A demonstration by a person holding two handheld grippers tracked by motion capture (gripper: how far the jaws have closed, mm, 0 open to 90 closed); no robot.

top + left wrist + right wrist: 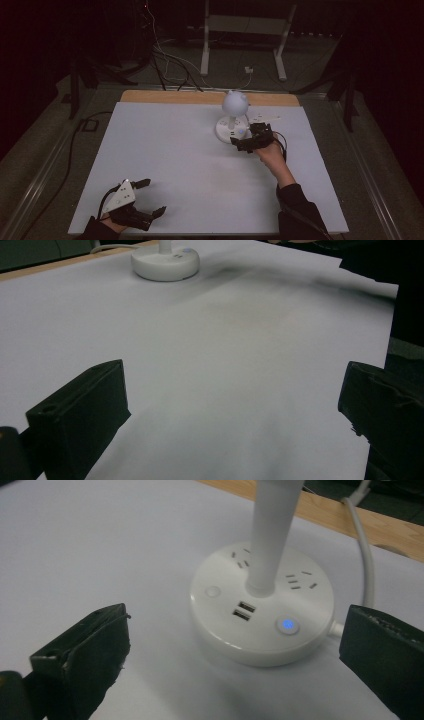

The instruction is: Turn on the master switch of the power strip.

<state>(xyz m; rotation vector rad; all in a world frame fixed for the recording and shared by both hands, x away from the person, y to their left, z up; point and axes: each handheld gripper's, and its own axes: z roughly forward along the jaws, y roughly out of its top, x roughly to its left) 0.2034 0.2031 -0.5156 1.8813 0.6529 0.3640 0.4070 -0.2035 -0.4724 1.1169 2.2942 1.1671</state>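
Note:
A white desk lamp (234, 105) stands at the far middle-right of the white table (165, 150), its round base (261, 603) carrying sockets, two USB ports and a button lit blue (287, 625). A white stem (272, 530) rises from the base to a round head. My right gripper (244, 140) is open just in front of the base, jaws spread wide with nothing between them. My left gripper (149, 197) rests open near the table's front left corner, far from the lamp's base (165, 262).
A white cable (364, 555) runs from the lamp's base over the wooden back edge (170, 96). Beyond the table lie floor cables (165, 60) and a white stand (245, 30). A black cable (75, 135) runs along the left side.

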